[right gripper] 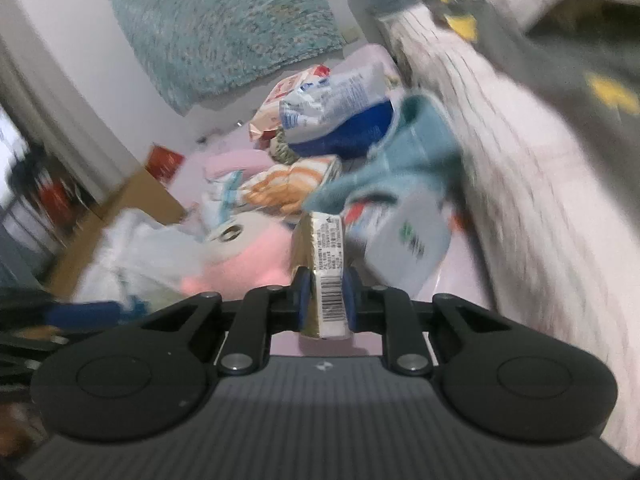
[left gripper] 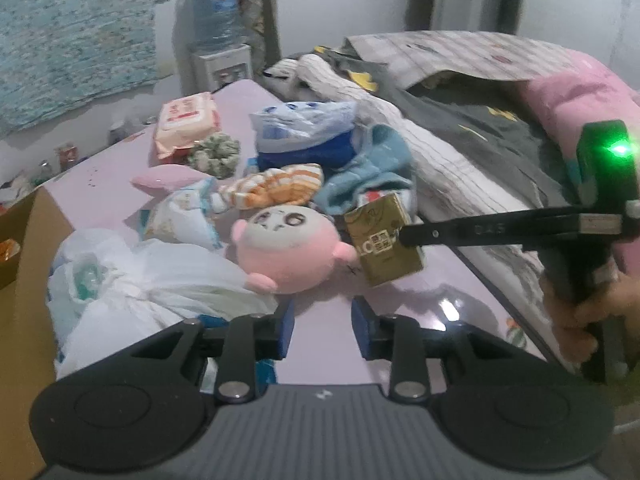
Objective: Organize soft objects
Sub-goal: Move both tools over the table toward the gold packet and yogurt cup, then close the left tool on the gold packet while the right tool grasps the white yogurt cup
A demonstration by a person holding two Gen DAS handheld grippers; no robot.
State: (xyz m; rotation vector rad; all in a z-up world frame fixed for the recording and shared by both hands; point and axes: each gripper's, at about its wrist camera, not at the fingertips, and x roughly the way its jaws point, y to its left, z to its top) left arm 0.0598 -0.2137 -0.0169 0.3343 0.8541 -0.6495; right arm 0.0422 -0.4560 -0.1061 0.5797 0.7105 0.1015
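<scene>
A round pink plush [left gripper: 284,252] lies among soft things on the pink tabletop [left gripper: 320,364]. Right of it stands a gold carton [left gripper: 380,244], with my right gripper [left gripper: 402,236] shut on its edge, a hand holding the grip at the far right. In the right wrist view both blue pads clamp the gold carton [right gripper: 326,264] inside the right gripper [right gripper: 328,304], and the plush [right gripper: 248,260] lies blurred to its left. My left gripper [left gripper: 323,328] hovers just in front of the plush, its jaws a little apart with only bare tabletop between them.
Behind the plush lie an orange striped cloth [left gripper: 276,188], a blue towel [left gripper: 372,172], a blue bag [left gripper: 304,128], a green scrunchie [left gripper: 216,154] and a wipes pack [left gripper: 186,124]. A white plastic bag [left gripper: 140,280] and a cardboard box [left gripper: 24,240] sit left. Piled bedding [left gripper: 440,160] borders the right.
</scene>
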